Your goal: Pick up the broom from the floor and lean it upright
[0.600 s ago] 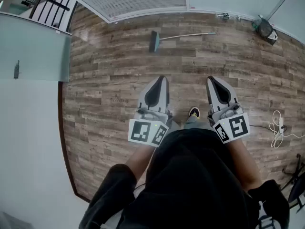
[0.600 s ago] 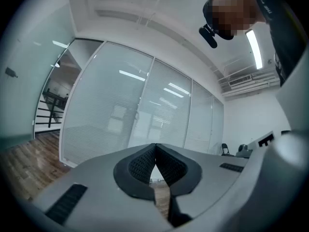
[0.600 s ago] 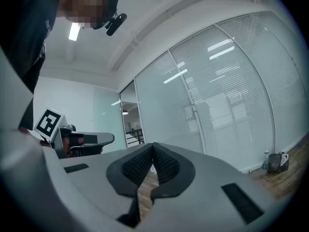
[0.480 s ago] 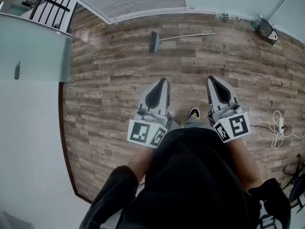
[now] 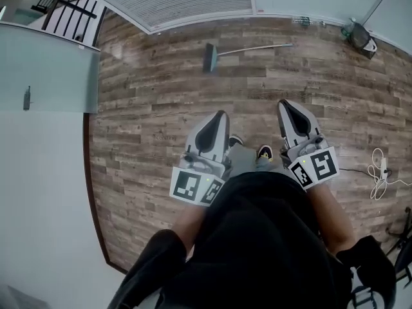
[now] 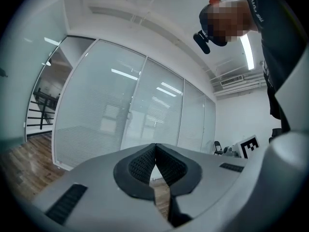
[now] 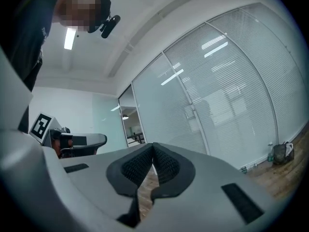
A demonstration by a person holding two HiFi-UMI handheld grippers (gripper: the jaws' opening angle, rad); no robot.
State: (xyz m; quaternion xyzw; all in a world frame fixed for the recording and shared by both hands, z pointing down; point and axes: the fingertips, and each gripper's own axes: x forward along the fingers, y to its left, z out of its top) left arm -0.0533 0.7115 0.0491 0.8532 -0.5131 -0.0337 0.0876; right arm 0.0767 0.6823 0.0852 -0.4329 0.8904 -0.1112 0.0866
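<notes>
Now a foot (image 5: 235, 140) has stepped toward the far broom (image 5: 210, 57), my left gripper (image 5: 221, 114) and right gripper (image 5: 284, 103) both clamped shut, empty.

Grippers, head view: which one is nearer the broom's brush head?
The left gripper: the brush head lies on the floor almost straight ahead of it, while the right gripper faces the handle's far end.

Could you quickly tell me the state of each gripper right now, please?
Left gripper: closed, holding nothing.
Right gripper: closed, holding nothing.
</notes>
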